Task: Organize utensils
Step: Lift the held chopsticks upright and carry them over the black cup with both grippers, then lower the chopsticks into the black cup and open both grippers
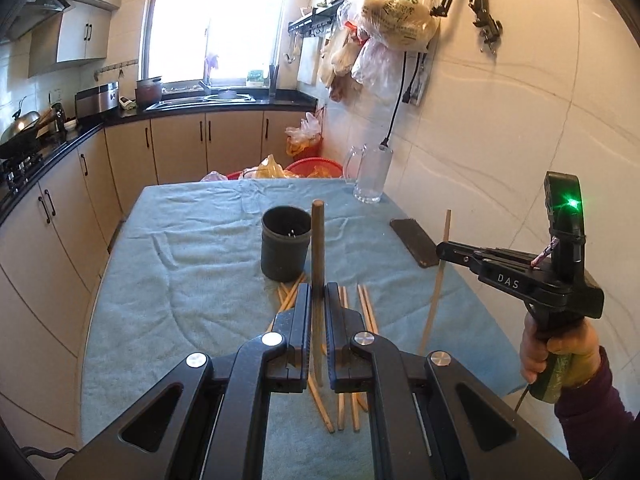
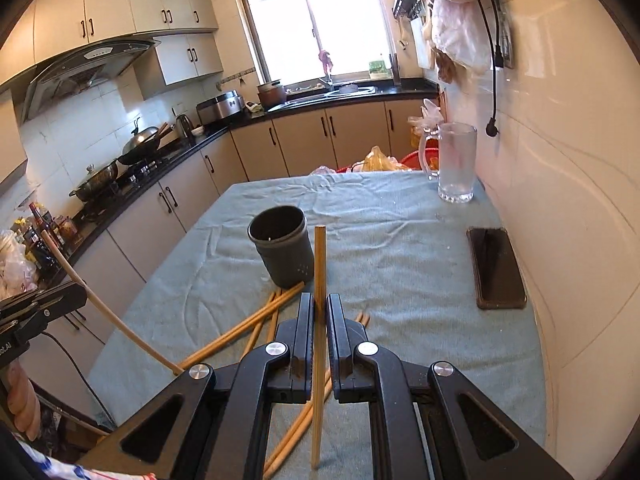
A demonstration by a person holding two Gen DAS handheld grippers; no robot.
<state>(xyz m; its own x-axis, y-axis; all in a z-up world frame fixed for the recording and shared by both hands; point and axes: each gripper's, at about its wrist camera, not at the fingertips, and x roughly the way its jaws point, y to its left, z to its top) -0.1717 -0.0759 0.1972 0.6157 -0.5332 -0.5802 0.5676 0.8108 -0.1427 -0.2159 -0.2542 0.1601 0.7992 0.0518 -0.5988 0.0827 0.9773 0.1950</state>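
Kitchen table's blue cloth (image 2: 400,240) bears a black cup (image 2: 282,252); both grippers' fingers (image 1: 304,312) clench chopsticks (image 2: 319,264).

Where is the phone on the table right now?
The phone lies flat on the blue cloth at the table's right side near the tiled wall, in front of the glass mug and right of the dark cup.

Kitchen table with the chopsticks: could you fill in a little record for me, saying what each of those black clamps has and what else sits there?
left gripper: shut on one chopstick, held upright
right gripper: shut on another chopstick, upright
dark cup: standing on the blue cloth, no chopstick standing in it
loose chopsticks: lying in front of the cup
phone: flat near the wall
glass mug: far corner, empty
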